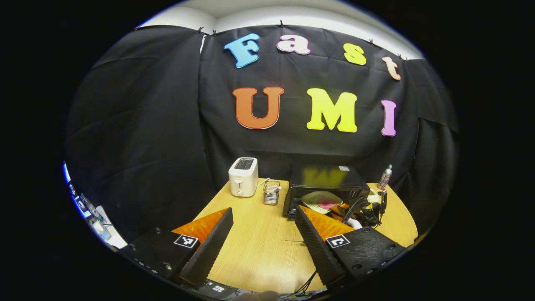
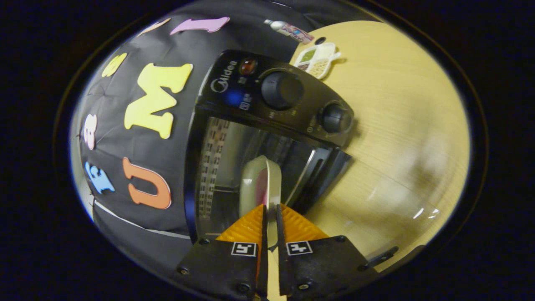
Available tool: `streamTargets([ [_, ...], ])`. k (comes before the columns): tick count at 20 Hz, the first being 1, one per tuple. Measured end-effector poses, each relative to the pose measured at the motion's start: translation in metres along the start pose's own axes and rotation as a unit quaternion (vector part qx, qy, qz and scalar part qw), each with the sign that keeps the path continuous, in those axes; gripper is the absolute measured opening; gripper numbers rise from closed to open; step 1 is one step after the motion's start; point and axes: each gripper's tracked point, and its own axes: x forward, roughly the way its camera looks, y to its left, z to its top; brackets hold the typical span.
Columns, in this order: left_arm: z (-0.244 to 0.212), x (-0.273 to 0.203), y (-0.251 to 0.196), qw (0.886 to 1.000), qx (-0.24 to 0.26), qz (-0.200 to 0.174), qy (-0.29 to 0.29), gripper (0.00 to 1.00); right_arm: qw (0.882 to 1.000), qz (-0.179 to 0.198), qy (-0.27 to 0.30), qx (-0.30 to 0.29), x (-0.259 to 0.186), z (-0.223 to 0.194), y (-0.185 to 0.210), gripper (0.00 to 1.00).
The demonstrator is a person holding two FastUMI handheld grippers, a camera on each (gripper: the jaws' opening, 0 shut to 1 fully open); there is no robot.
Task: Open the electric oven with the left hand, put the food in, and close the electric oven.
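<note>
The black electric oven point(image 1: 324, 179) stands at the back right of the wooden table with its door down. In the right gripper view the oven point(image 2: 250, 88) is close and rolled sideways, its cavity point(image 2: 217, 167) open and its glass door point(image 2: 397, 200) lying flat. My right gripper point(image 2: 270, 207) is shut on the rim of a pale plate point(image 2: 259, 179) carrying pink food, held at the cavity mouth. The left gripper view has the same plate point(image 1: 322, 200) in front of the oven, with the right gripper point(image 1: 363, 211) behind it. My left gripper point(image 1: 263, 213) hangs open over the table, holding nothing.
A white toaster point(image 1: 243, 177) and a small wire basket point(image 1: 271, 192) stand left of the oven. A bottle point(image 1: 385, 177) and a small white food tray point(image 2: 317, 56) sit to its right. Two knobs point(image 2: 282, 90) are on the oven's panel. Bare table point(image 1: 259, 251) lies under my left gripper.
</note>
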Motion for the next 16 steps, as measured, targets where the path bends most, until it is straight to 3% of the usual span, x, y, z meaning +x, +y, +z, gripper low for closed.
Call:
streamTargets([
  [1, -0.001, 0.001, 0.002, 1.000, -0.001, 0.002, 0.001, 0.95, 1.000, 0.009, -0.003, -0.010, 0.007, 0.002, 0.004, 0.07],
  [2, -0.002, 0.001, 0.002, 1.000, -0.004, 0.002, 0.003, 0.95, 1.000, 0.014, -0.005, -0.018, 0.003, 0.003, 0.009, 0.19],
  [7, 0.000, 0.002, 0.003, 1.000, -0.005, 0.004, -0.011, 0.95, 0.998, 0.008, 0.011, -0.056, -0.010, 0.005, 0.008, 0.51],
  [8, -0.001, 0.003, 0.002, 1.000, 0.000, 0.004, -0.014, 0.95, 0.997, 0.012, 0.018, -0.076, -0.017, 0.000, 0.010, 0.62],
  [10, -0.001, 0.002, -0.003, 1.000, 0.005, -0.005, -0.017, 0.95, 0.992, 0.005, 0.034, -0.118, -0.033, -0.004, 0.009, 0.65],
  [13, 0.001, 0.000, -0.013, 0.999, 0.007, -0.018, -0.026, 0.95, 0.984, 0.022, 0.051, -0.169, -0.062, -0.003, 0.021, 0.81],
  [14, 0.001, 0.000, -0.018, 0.999, 0.008, -0.027, -0.029, 0.95, 0.978, 0.018, 0.046, -0.202, -0.074, 0.003, 0.021, 0.96],
  [15, 0.001, 0.000, -0.022, 0.999, 0.011, -0.030, -0.032, 0.95, 0.971, 0.017, 0.036, -0.235, -0.087, 0.011, 0.023, 0.90],
  [16, 0.001, 0.000, -0.025, 0.999, 0.016, -0.035, -0.038, 0.95, 0.964, 0.018, 0.026, -0.265, -0.100, 0.019, 0.027, 0.91],
])
